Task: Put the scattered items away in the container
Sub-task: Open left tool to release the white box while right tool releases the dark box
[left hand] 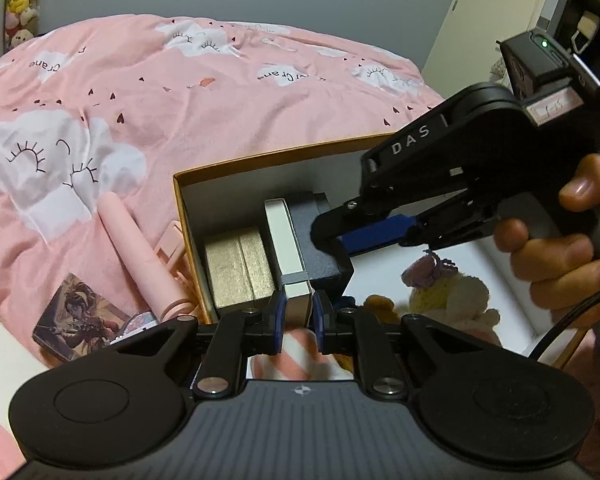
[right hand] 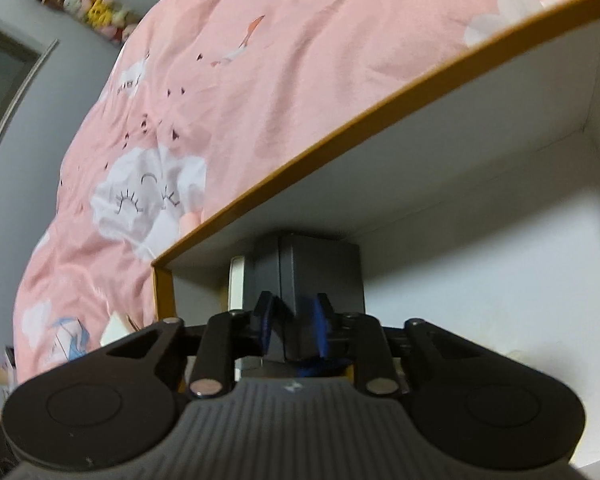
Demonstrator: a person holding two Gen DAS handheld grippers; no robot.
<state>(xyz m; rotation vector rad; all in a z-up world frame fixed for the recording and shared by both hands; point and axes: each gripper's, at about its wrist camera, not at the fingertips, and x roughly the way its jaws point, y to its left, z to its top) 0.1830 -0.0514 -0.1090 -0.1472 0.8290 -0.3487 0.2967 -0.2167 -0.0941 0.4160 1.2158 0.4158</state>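
Both grippers inside the orange-rimmed box (left hand: 260, 157) on the bed. Left gripper (left hand: 298, 312) clamped on white box (left hand: 286, 240), long axis toward 12 o'clock. Right gripper (right hand: 292, 322), jaws narrow, pressing black box (right hand: 320, 272) just at 3 o'clock of it.

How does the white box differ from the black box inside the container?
The white box is slim and clamped by the left gripper; the black box is bulkier and sits between the right gripper's fingers. The white box stands next to the gold box; the black box is on its other side. Both stand inside the container.
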